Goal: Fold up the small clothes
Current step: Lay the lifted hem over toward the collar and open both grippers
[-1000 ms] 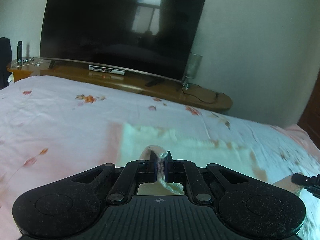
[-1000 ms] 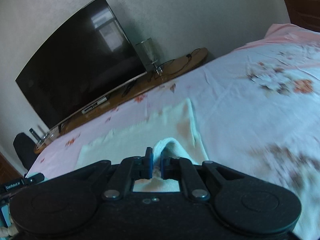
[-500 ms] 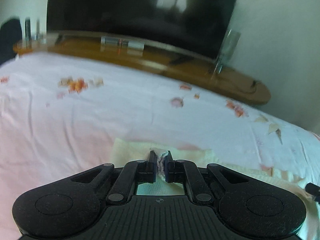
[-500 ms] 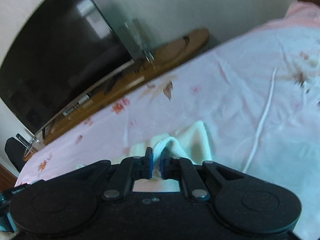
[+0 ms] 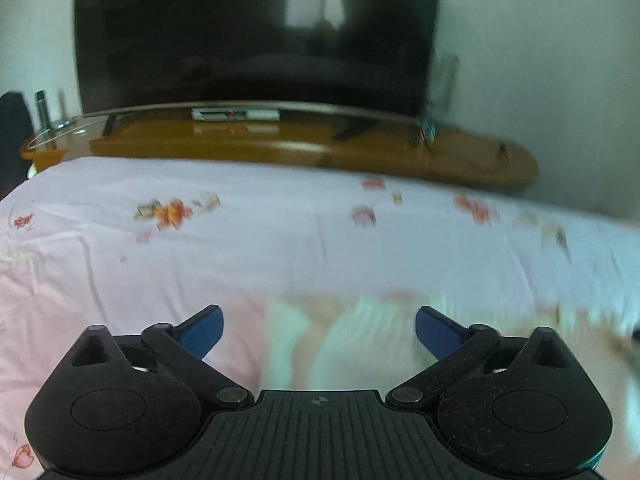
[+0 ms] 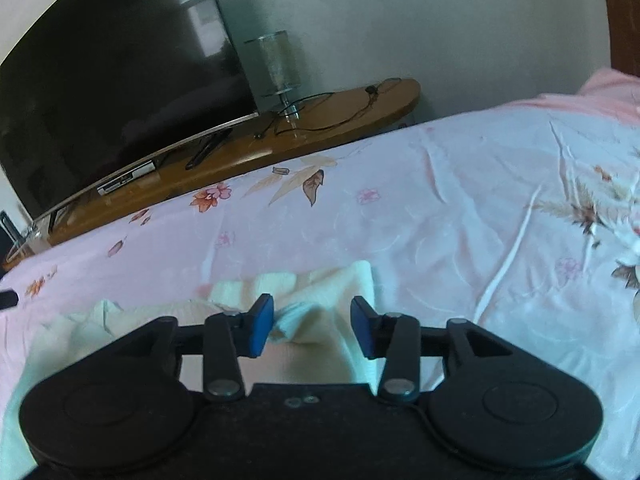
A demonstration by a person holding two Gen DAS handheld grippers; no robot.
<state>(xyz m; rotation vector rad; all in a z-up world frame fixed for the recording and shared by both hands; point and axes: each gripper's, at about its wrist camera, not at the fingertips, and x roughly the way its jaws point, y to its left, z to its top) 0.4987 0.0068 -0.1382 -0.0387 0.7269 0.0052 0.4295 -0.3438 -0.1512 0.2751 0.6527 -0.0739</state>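
Note:
A small pale cream garment (image 5: 352, 344) lies on the pink floral bedsheet (image 5: 280, 240), blurred in the left wrist view. My left gripper (image 5: 319, 334) is open wide above its near edge and holds nothing. In the right wrist view the same garment (image 6: 316, 308) lies bunched and folded over on the bedsheet (image 6: 440, 220). My right gripper (image 6: 312, 330) is open just over its right end, with the cloth lying loose between the blue pads.
A wooden TV stand (image 5: 320, 148) with a large dark TV (image 5: 256, 32) runs along the far edge of the bed. A glass lamp (image 6: 276, 68) and cables stand on its right end (image 6: 360, 100). A pink pillow (image 6: 608, 88) lies at far right.
Both grippers, shut on the garment's edge before, have carried it forward over itself and opened, letting the cloth go.

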